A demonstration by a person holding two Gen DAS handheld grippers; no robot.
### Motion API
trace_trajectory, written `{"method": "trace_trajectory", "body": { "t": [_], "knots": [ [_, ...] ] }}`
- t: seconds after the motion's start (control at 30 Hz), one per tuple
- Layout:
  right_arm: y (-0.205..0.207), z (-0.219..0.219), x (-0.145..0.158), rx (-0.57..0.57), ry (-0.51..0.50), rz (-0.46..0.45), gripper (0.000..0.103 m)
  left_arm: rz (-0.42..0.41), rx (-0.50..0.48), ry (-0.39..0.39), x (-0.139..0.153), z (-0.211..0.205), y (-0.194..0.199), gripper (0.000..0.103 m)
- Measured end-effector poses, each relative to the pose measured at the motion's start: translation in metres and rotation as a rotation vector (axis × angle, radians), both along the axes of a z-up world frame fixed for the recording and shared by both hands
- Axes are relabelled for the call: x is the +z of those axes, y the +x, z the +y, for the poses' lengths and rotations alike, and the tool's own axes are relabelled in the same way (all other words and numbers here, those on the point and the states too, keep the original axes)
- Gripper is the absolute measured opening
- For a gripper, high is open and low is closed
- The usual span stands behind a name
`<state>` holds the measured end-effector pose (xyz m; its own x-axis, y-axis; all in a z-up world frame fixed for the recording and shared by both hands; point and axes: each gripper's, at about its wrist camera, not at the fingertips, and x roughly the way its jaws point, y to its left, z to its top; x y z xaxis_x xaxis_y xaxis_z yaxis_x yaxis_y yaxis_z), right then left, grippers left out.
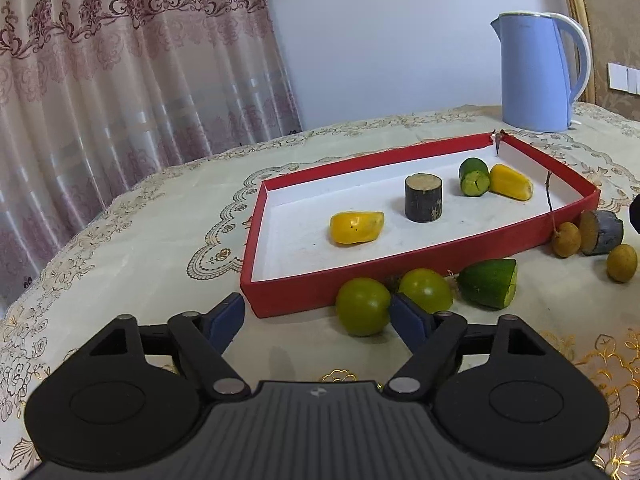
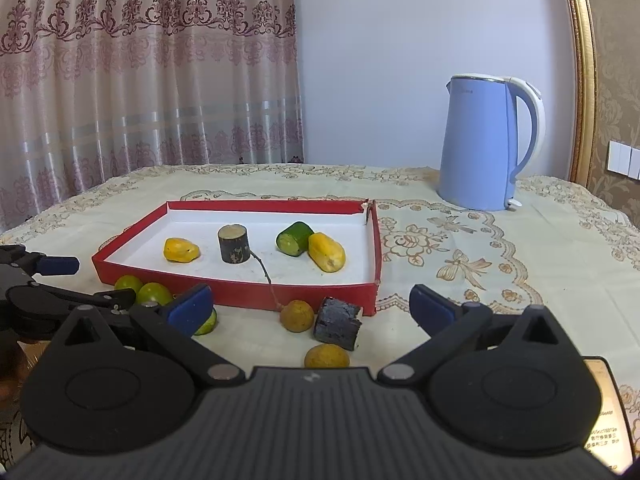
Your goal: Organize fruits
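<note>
My left gripper (image 1: 318, 316) is open low over the tablecloth, just in front of the red tray (image 1: 400, 266). A round green fruit (image 1: 363, 306) lies between its blue pads, close against the right pad and far from the left one. A second green fruit (image 1: 426, 290) and a cut green piece (image 1: 488, 282) lie just behind. Inside the tray (image 2: 240, 294) are two yellow fruits (image 2: 181, 250) (image 2: 327, 252), a dark cylinder (image 2: 234, 245) and a green piece (image 2: 294, 238). My right gripper (image 2: 313, 309) is open, with a brown round fruit (image 2: 297, 315), a dark chunk (image 2: 336, 323) and another brown fruit (image 2: 327, 356) ahead of it.
A blue kettle (image 2: 480, 144) stands at the back right of the table, behind the tray's far corner. A thin twig (image 2: 262, 270) hangs over the tray's front wall. A curtain (image 2: 140, 80) hangs past the table's left edge.
</note>
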<state>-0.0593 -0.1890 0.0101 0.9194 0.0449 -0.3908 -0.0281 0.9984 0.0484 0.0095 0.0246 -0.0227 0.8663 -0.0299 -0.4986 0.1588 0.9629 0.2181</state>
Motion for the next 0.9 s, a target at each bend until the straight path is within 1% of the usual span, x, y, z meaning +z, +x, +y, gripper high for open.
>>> {"method": "trace_trajectory", "body": {
  "t": [0.07,0.13,0.17,0.2,0.27,0.33,0.37,0.43,0.47,0.5,0.57,0.6,0.67,0.77,0.83,0.9],
  "knots": [
    [0.001,-0.002,-0.001,-0.002,0.005,0.001,0.103,0.007,-0.004,-0.009,0.0,0.002,0.001,0.078],
    [0.001,-0.002,-0.001,-0.004,0.008,0.002,0.103,0.025,-0.02,-0.027,0.0,0.001,0.002,0.07],
    [0.001,-0.002,-0.002,-0.004,0.011,0.003,0.103,0.039,-0.035,-0.037,0.0,-0.001,0.003,0.063],
    [0.001,-0.002,-0.002,-0.004,0.013,0.004,0.103,0.038,-0.036,-0.043,0.0,-0.004,0.003,0.061],
    [0.001,-0.002,-0.002,-0.005,0.011,0.002,0.103,0.028,-0.038,-0.036,0.0,-0.008,0.005,0.062],
    [0.0,-0.002,-0.001,-0.006,0.008,0.001,0.103,0.038,-0.042,-0.041,-0.001,-0.008,0.007,0.061],
    [-0.001,-0.002,-0.001,-0.007,0.007,0.0,0.103,0.062,-0.049,-0.061,0.0,-0.006,0.008,0.059],
    [-0.002,-0.001,0.0,-0.008,0.006,-0.002,0.103,0.099,-0.106,-0.138,0.004,0.001,0.006,0.059],
    [-0.002,-0.001,0.0,-0.009,0.005,-0.003,0.103,0.106,-0.126,-0.165,0.005,0.003,0.005,0.06],
    [-0.002,-0.001,0.0,-0.011,0.006,-0.004,0.103,0.102,-0.117,-0.157,0.004,0.003,0.005,0.06],
    [-0.002,-0.001,0.0,-0.009,0.01,-0.003,0.103,0.091,-0.07,-0.102,-0.002,0.001,0.01,0.061],
    [-0.002,-0.001,-0.001,-0.006,0.008,0.001,0.103,0.098,-0.063,-0.104,-0.004,0.002,0.013,0.061],
    [-0.002,0.0,-0.002,-0.007,0.002,0.001,0.103,0.124,-0.062,-0.13,-0.007,0.005,0.018,0.061],
    [-0.002,-0.001,-0.001,-0.012,0.01,0.0,0.103,0.122,-0.058,-0.134,-0.008,0.004,0.02,0.061],
    [-0.001,-0.002,-0.002,-0.017,0.014,0.003,0.103,0.101,-0.07,-0.138,-0.006,0.0,0.022,0.058],
    [0.0,-0.002,-0.003,-0.017,0.013,0.007,0.103,0.091,-0.085,-0.156,-0.004,-0.002,0.024,0.049]
  ]
}}
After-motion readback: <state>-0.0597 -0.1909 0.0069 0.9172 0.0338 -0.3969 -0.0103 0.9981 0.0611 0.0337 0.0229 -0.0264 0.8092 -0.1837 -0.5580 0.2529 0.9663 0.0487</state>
